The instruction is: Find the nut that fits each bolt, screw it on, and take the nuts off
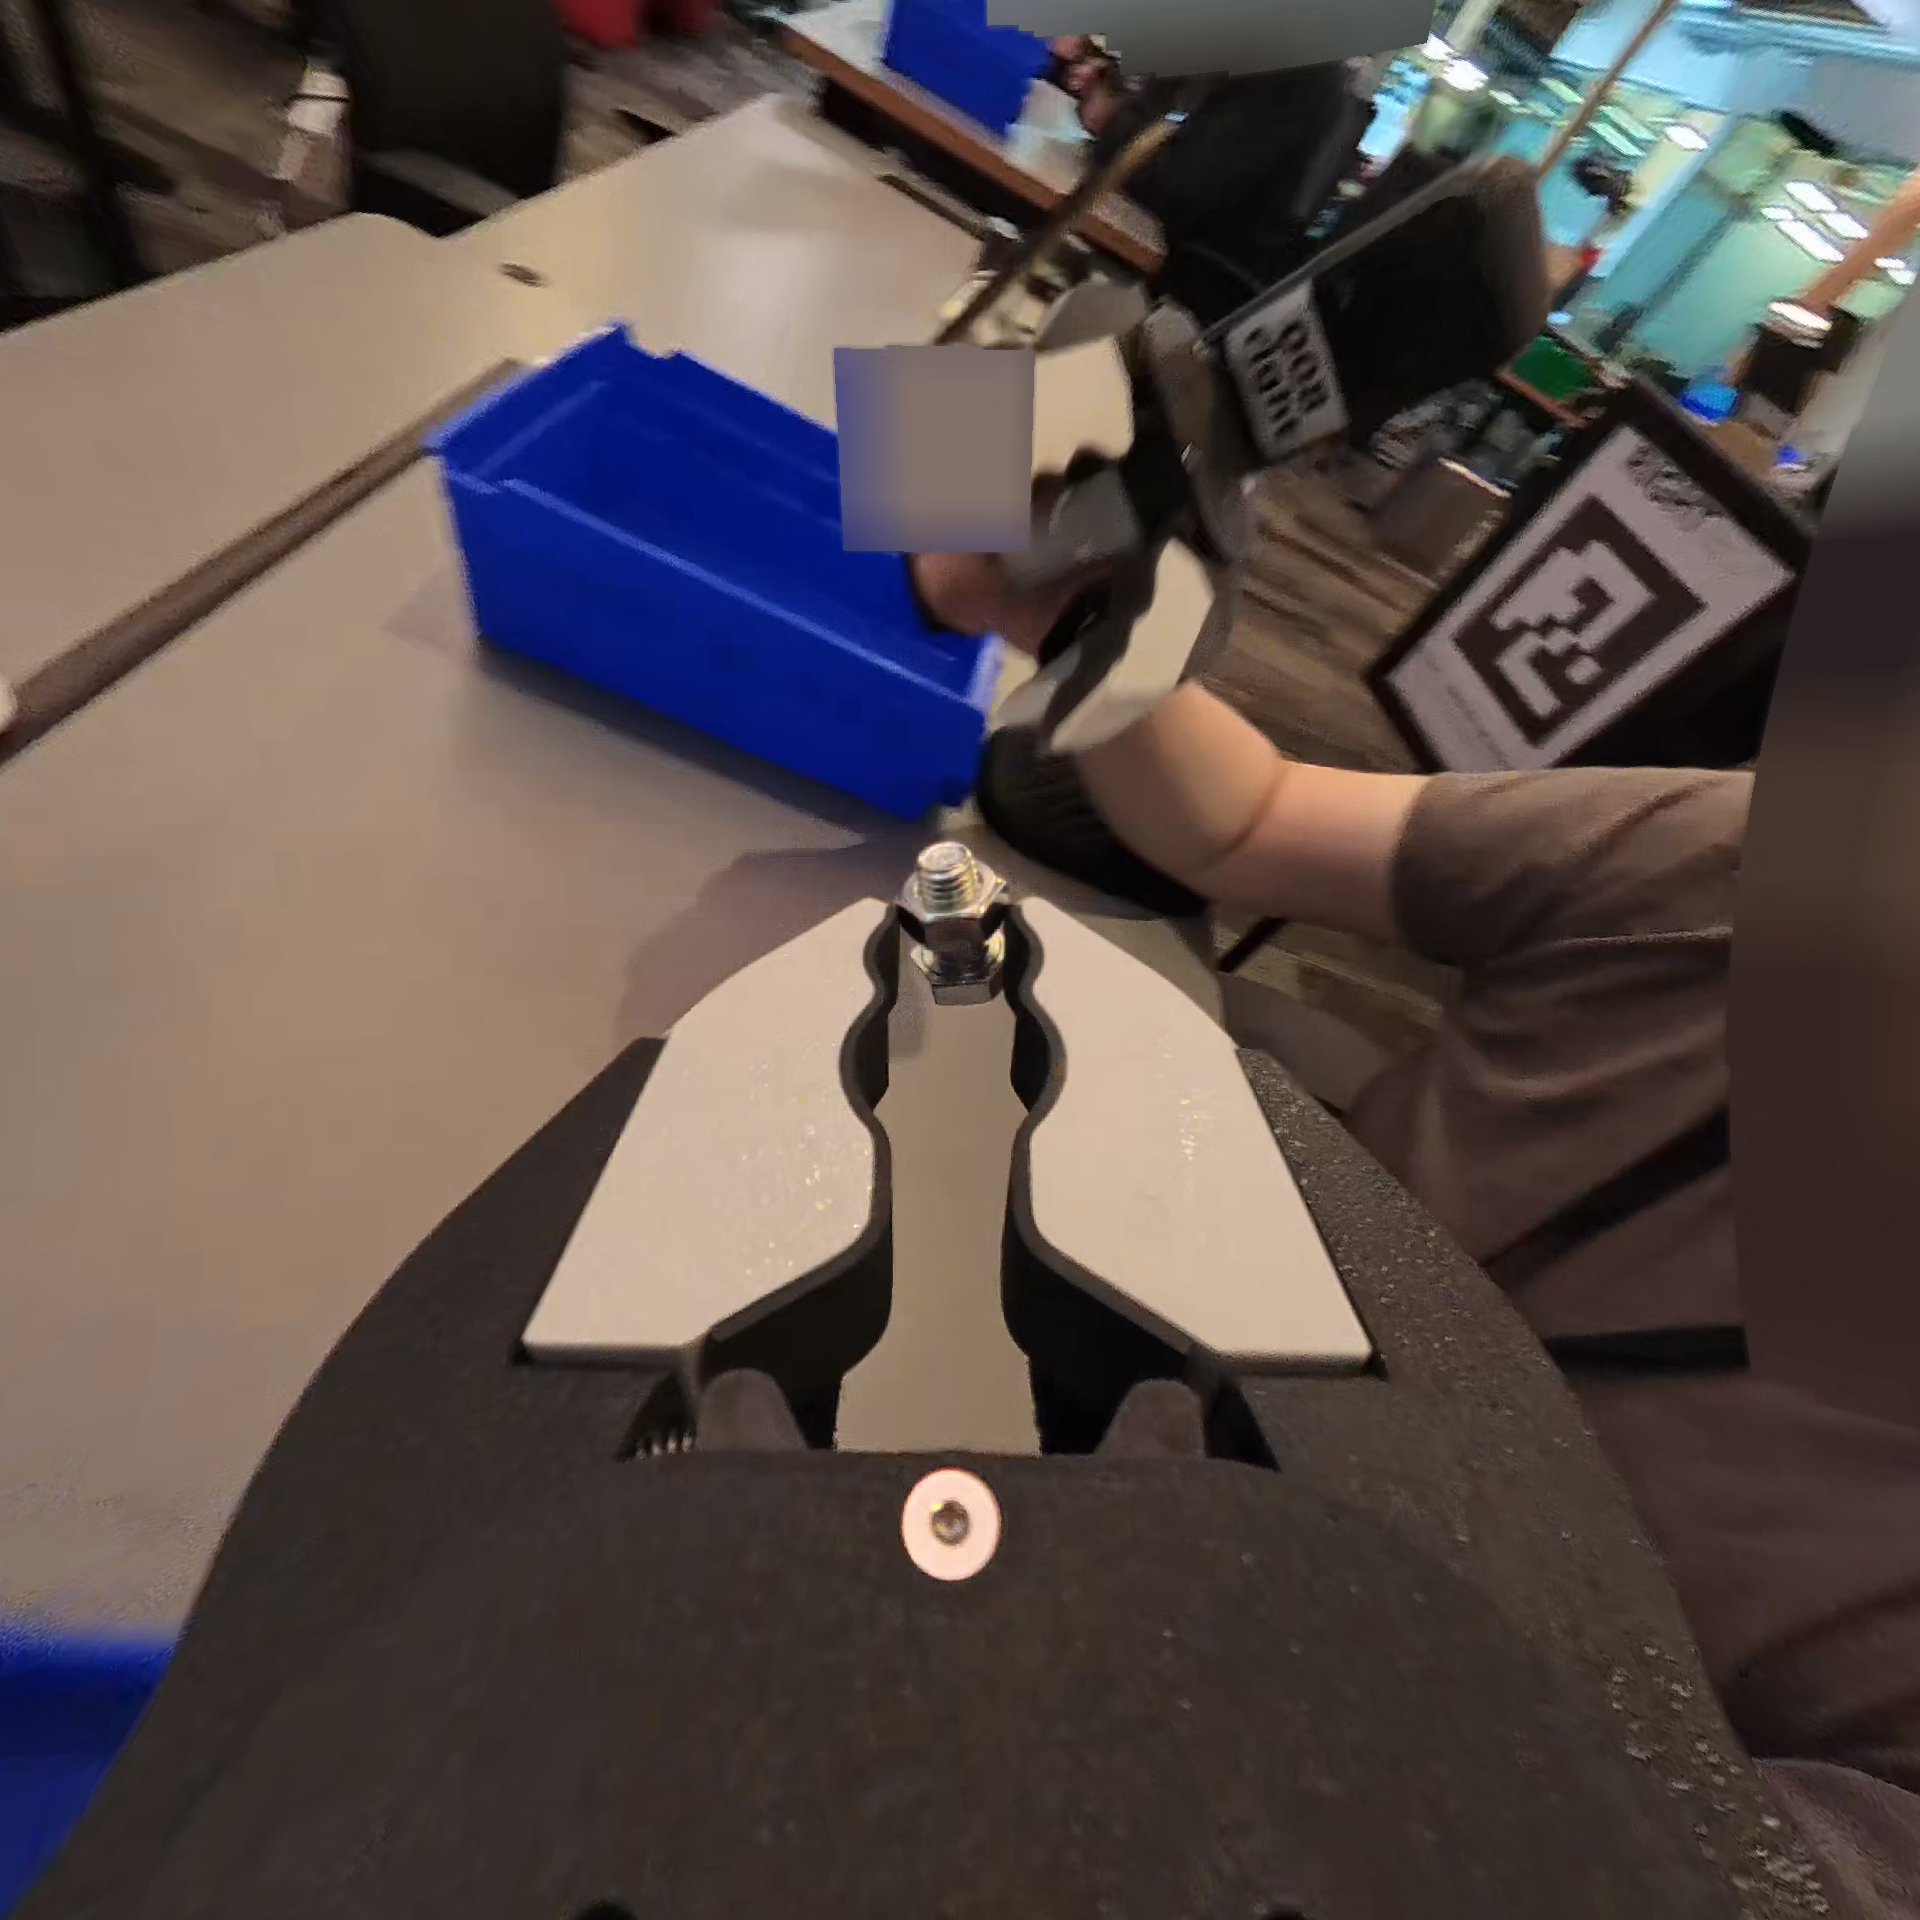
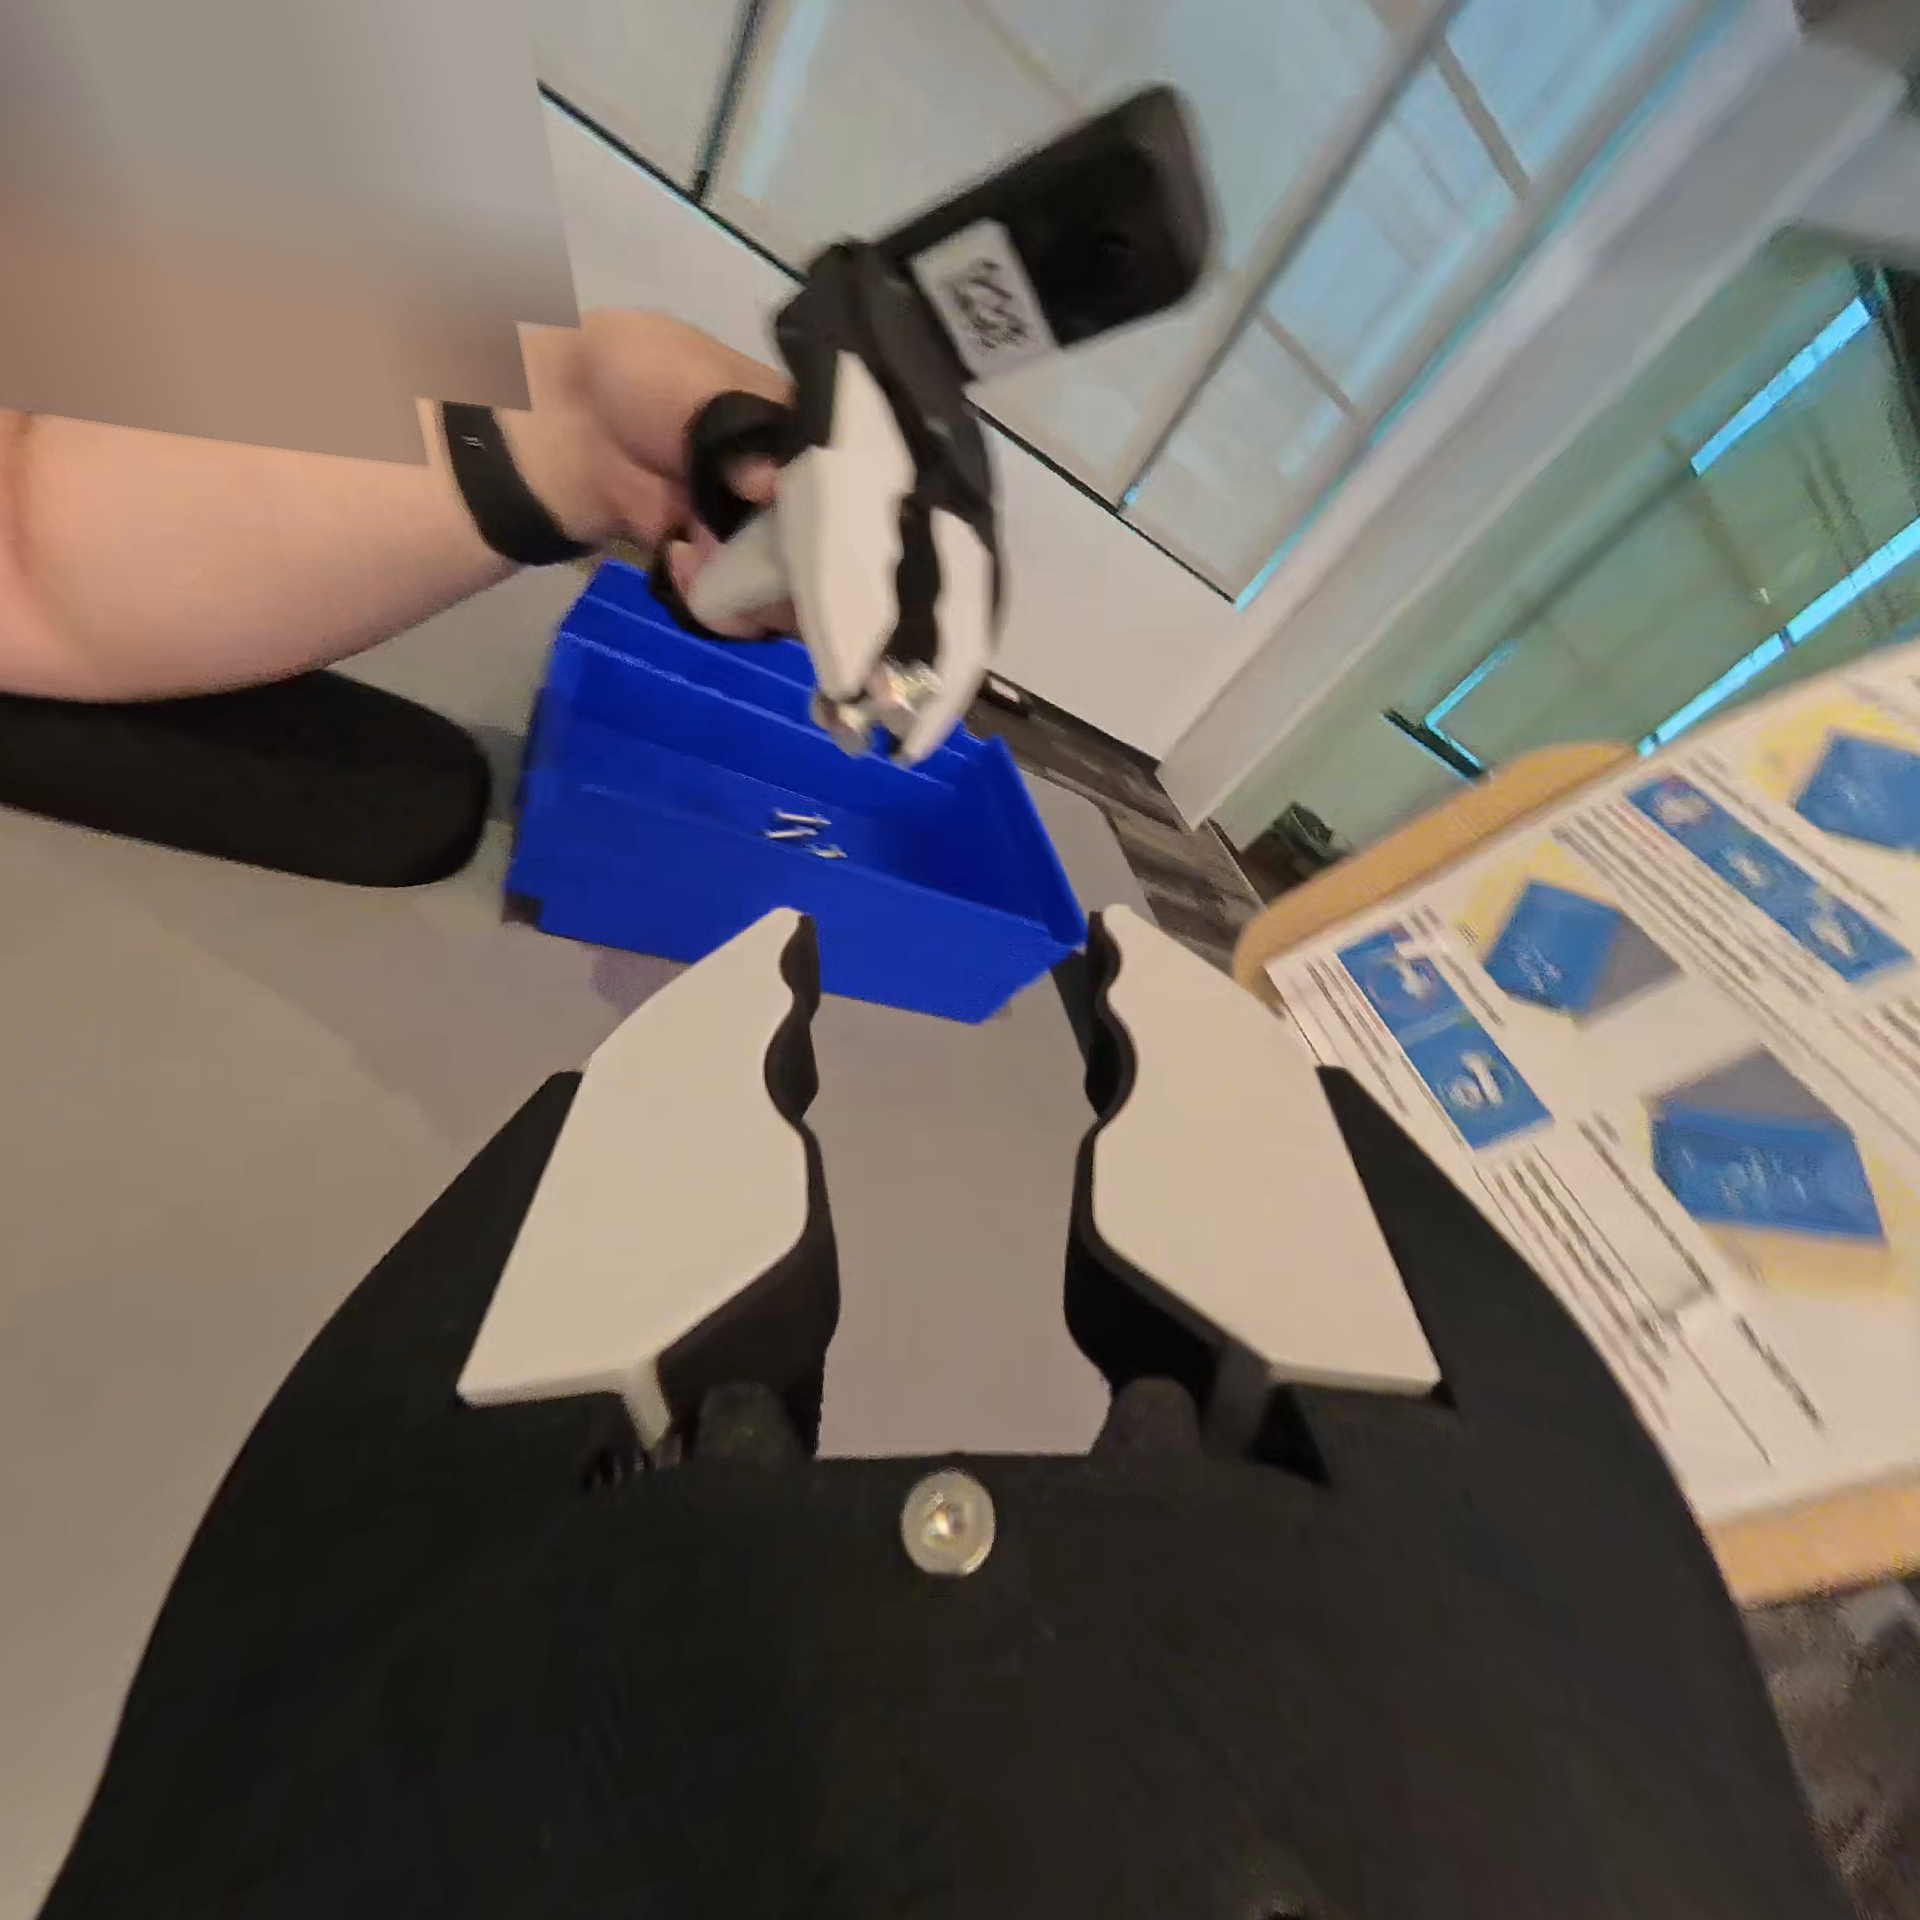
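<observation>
My left gripper (image 1: 954,940) is shut on a silver bolt (image 1: 954,961) with a hex nut (image 1: 952,902) threaded on near its tip, held above the grey table (image 1: 312,935). It also shows in the right wrist view (image 2: 883,717), above the blue bin, with the bolt (image 2: 894,701) at its tips. My right gripper (image 2: 951,935) is open and empty, raised above the table. It shows farther off in the left wrist view (image 1: 1049,644), blurred, beside a blue bin (image 1: 665,582). A blue bin (image 2: 769,831) holds a few small silver parts (image 2: 805,836).
A sheet with printed pictures (image 2: 1621,1039) lies on a wooden board at the right. A marker board (image 1: 1579,623) stands beyond the table edge. The person's forearm (image 1: 1320,842) and a black armrest (image 2: 239,779) are close by. Another blue bin (image 1: 966,52) sits on a far table. There is about 7 cm between the tips of the two grippers.
</observation>
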The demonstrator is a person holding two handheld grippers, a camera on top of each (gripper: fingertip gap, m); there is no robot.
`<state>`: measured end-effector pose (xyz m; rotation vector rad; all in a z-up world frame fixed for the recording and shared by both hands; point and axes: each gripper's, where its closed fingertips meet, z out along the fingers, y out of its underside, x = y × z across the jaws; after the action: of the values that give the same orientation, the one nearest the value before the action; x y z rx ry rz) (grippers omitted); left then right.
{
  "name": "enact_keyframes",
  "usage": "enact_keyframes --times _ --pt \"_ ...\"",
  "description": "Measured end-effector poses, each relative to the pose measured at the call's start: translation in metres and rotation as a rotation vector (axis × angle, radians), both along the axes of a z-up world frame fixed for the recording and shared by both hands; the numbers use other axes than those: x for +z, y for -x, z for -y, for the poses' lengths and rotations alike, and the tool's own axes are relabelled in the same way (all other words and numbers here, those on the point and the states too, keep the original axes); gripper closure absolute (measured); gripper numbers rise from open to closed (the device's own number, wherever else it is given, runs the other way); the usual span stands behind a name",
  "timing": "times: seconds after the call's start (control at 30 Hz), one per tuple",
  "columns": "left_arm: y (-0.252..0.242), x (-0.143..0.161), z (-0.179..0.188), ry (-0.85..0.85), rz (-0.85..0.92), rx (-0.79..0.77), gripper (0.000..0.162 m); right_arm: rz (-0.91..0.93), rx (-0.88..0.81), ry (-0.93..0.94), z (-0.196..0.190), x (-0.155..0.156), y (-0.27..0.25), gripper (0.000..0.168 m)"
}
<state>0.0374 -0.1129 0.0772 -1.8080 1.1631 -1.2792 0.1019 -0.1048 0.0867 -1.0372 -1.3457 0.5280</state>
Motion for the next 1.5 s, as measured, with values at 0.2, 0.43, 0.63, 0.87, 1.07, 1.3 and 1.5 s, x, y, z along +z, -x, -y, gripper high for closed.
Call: enact_keyframes --times 0.2,0.43,0.63,0.87,1.07,1.3,1.5 --pt "-0.035 0.003 0.029 0.010 0.024 -0.110 0.143 0.001 0.048 -0.209 0.039 -0.004 0.035 0.119" --pt "-0.043 0.002 0.038 0.031 0.036 -0.158 0.143 -0.008 0.015 -0.306 0.043 -0.002 0.037 0.126" --pt "-0.046 0.002 0.044 0.050 0.055 -0.205 0.143 -0.017 -0.009 -0.375 0.045 -0.002 0.037 0.140" --pt "-0.047 0.004 0.048 0.043 0.065 -0.212 0.143 -0.035 -0.029 -0.449 0.049 0.001 0.035 0.140" --pt "-0.047 0.010 0.049 0.040 0.098 -0.210 0.128 -0.021 -0.122 -0.533 0.044 0.005 0.033 0.140" --pt "-0.051 0.012 0.031 -0.136 0.074 -0.078 0.129 -0.040 -0.246 -0.647 0.039 0.016 0.027 0.140" --pt "-0.054 0.015 0.040 -0.167 0.104 -0.122 0.140 -0.066 -0.275 -0.678 0.041 0.022 0.024 0.140"
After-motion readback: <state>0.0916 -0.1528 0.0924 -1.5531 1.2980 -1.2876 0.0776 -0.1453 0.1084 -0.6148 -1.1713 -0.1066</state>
